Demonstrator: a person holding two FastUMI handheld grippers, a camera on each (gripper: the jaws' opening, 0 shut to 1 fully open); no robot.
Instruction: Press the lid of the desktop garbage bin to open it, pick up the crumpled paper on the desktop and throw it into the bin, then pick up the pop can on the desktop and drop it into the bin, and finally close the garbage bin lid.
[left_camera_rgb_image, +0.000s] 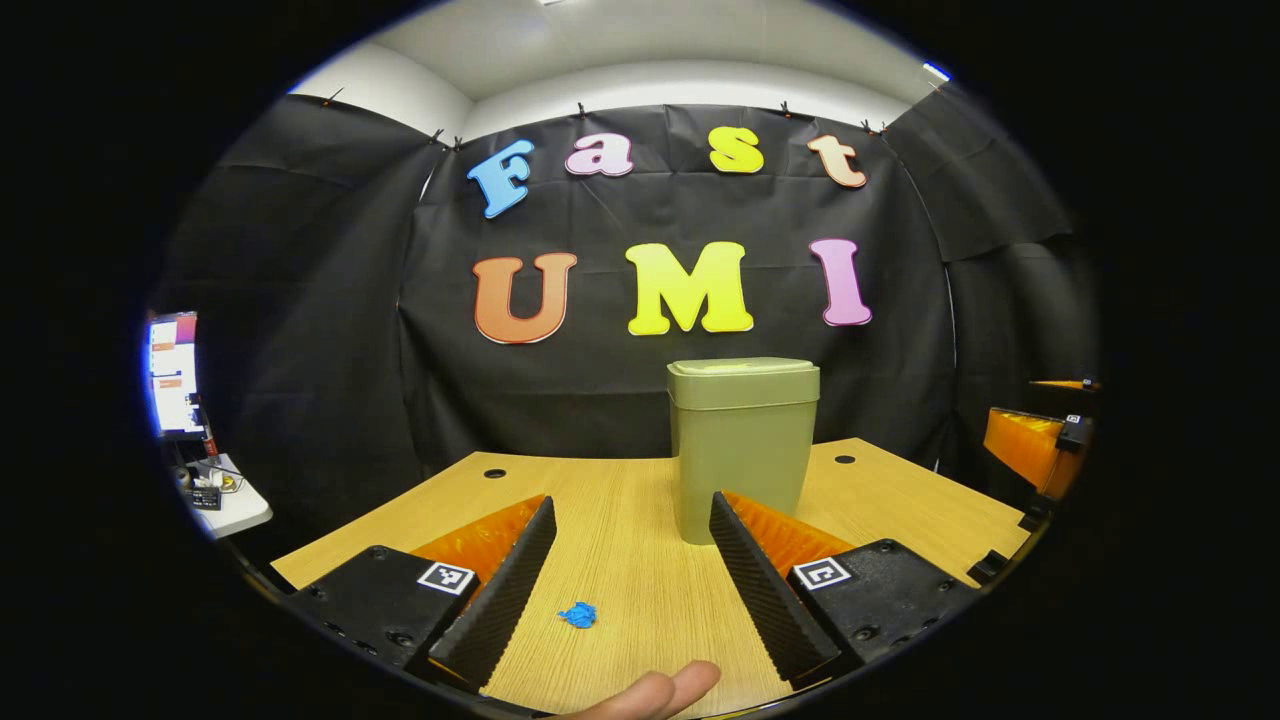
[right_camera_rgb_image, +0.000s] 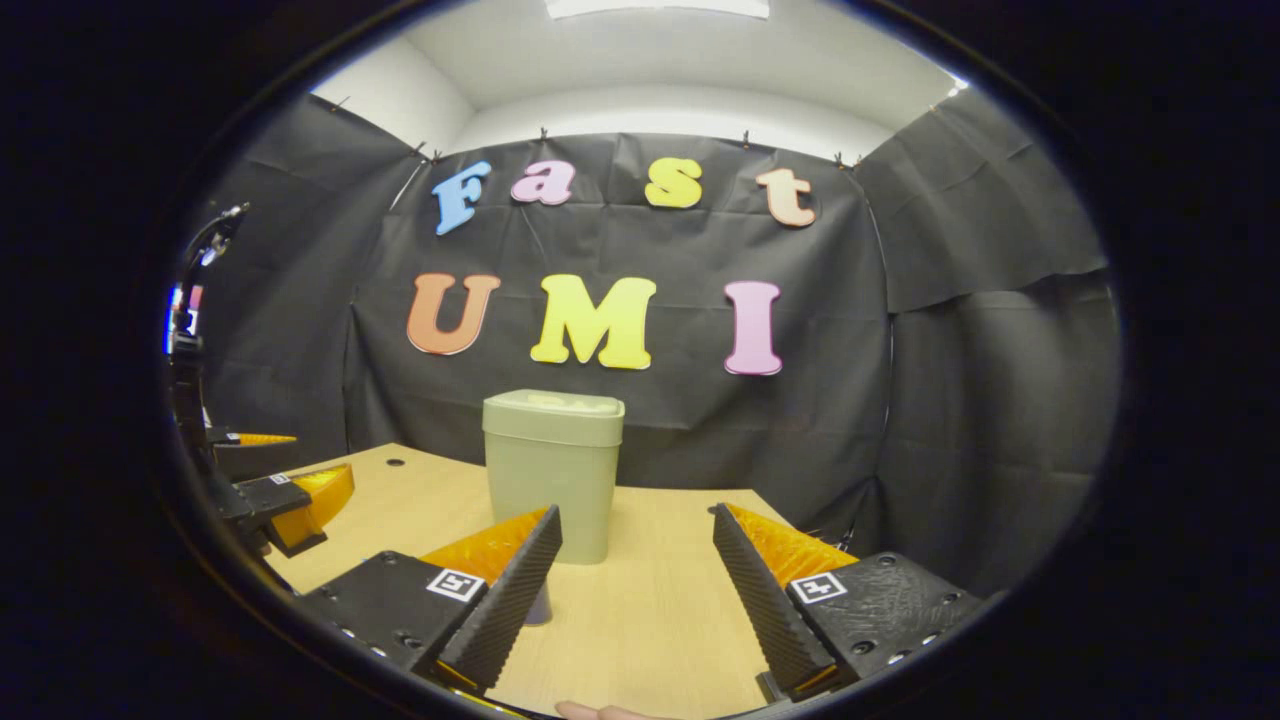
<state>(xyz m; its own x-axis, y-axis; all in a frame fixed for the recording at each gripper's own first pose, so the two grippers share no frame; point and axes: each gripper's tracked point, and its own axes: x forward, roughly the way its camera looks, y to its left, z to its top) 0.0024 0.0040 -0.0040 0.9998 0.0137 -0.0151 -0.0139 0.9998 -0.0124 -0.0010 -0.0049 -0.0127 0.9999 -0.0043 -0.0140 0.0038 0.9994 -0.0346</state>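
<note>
Both claws wide open, left claw (left_camera_rgb_image: 632, 575) and right claw (right_camera_rgb_image: 637, 580); I'd press with left: bin (left_camera_rgb_image: 742, 450) lid (left_camera_rgb_image: 743, 369) sits upper centre, dead ahead.

Left gripper (left_camera_rgb_image: 632, 565) spread wide over bare desk (left_camera_rgb_image: 640, 590); open lane between its fingers, blocked ahead only by bin (left_camera_rgb_image: 742, 445), upright, lid down, just past right fingertip. Small blue paper (left_camera_rgb_image: 578, 614) low between the fingers, near the left one. Fingertip (left_camera_rgb_image: 665, 690) of a hand at the bottom edge. Right gripper (right_camera_rgb_image: 637, 570) also spread wide, bare desk between its fingers; bin ahead and left, beyond left fingertip; can (right_camera_rgb_image: 538, 606) half hidden behind that finger
</note>
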